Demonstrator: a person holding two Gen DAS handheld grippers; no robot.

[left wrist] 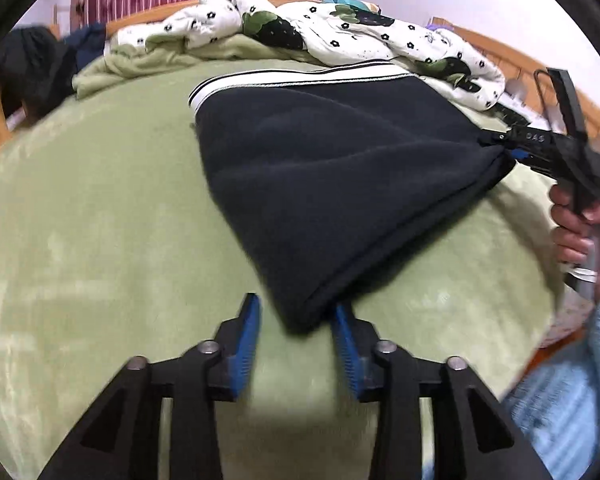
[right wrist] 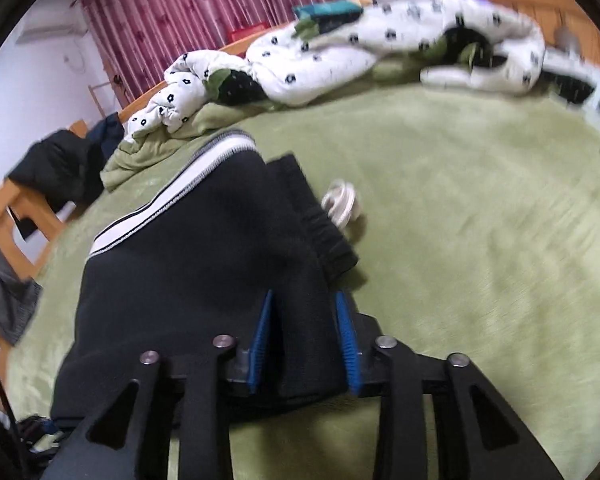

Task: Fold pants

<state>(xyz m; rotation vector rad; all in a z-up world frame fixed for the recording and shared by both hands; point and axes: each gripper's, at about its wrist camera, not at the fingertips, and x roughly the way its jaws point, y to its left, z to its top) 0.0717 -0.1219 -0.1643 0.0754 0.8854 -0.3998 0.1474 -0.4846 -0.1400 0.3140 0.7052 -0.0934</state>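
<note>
Dark navy pants (left wrist: 332, 168) with a white and black side stripe (left wrist: 300, 78) lie folded on the green blanket. My left gripper (left wrist: 298, 314) is open, its blue pads on either side of the near corner of the pants, which rests between them. My right gripper (left wrist: 508, 152) shows at the right of the left wrist view, pinching the far right corner of the fabric. In the right wrist view the pants (right wrist: 204, 264) fill the left, and the right gripper (right wrist: 305, 308) has a fold of the cloth between its blue pads, a gap still between them.
A green blanket (left wrist: 100, 240) covers the bed. A crumpled white flowered duvet (left wrist: 340, 28) lies along the far side. A small white coiled object (right wrist: 340, 200) lies beside the pants' waistband. Dark clothes (right wrist: 60, 168) hang over the wooden bed frame at left.
</note>
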